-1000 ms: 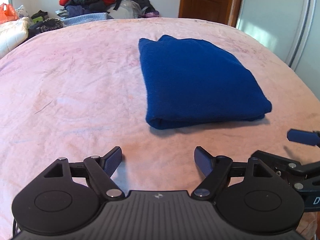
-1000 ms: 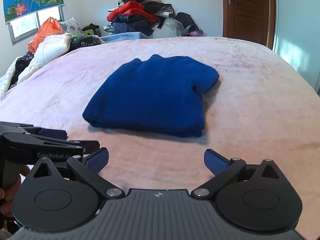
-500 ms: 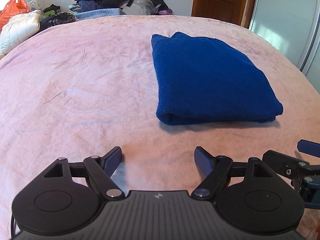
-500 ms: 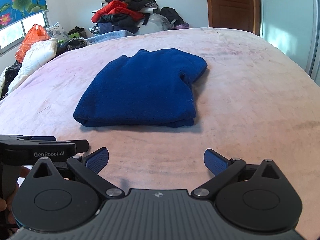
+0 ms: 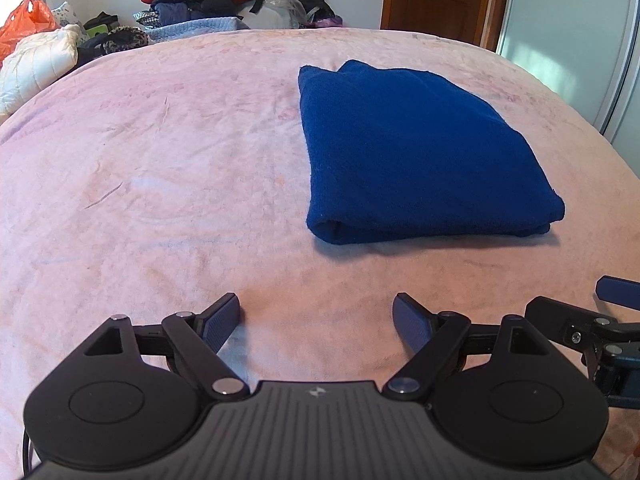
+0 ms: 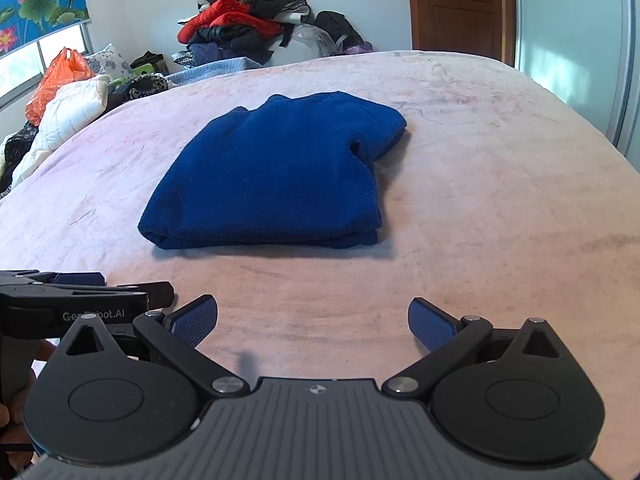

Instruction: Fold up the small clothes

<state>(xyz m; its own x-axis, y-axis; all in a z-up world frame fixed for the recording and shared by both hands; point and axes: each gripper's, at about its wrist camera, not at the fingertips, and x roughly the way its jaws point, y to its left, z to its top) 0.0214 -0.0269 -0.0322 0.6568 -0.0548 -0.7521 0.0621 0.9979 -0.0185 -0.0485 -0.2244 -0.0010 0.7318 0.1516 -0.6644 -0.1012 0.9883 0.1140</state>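
A dark blue garment (image 5: 416, 156) lies folded into a thick rectangle on the pink bed cover (image 5: 160, 168). In the right wrist view the same blue garment (image 6: 280, 172) sits ahead and slightly left, a bulge at its far right corner. My left gripper (image 5: 316, 314) hovers short of the fold's near edge, jaws wide and still opening, nothing between them. My right gripper (image 6: 312, 318) also stands open over bare cover, apart from the cloth. Each gripper shows at the edge of the other's view.
A heap of red, black and grey clothes (image 6: 248, 28) is piled behind the bed. White quilted bedding (image 6: 68, 112) and an orange bag (image 6: 60, 76) lie at the far left. A wooden door (image 6: 460, 8) and a pale wardrobe panel (image 5: 568, 32) stand at the right.
Both views shifted slightly, so the blue garment sits a little differently in frame. The left jaws spread a bit wider. The garment itself has not moved.
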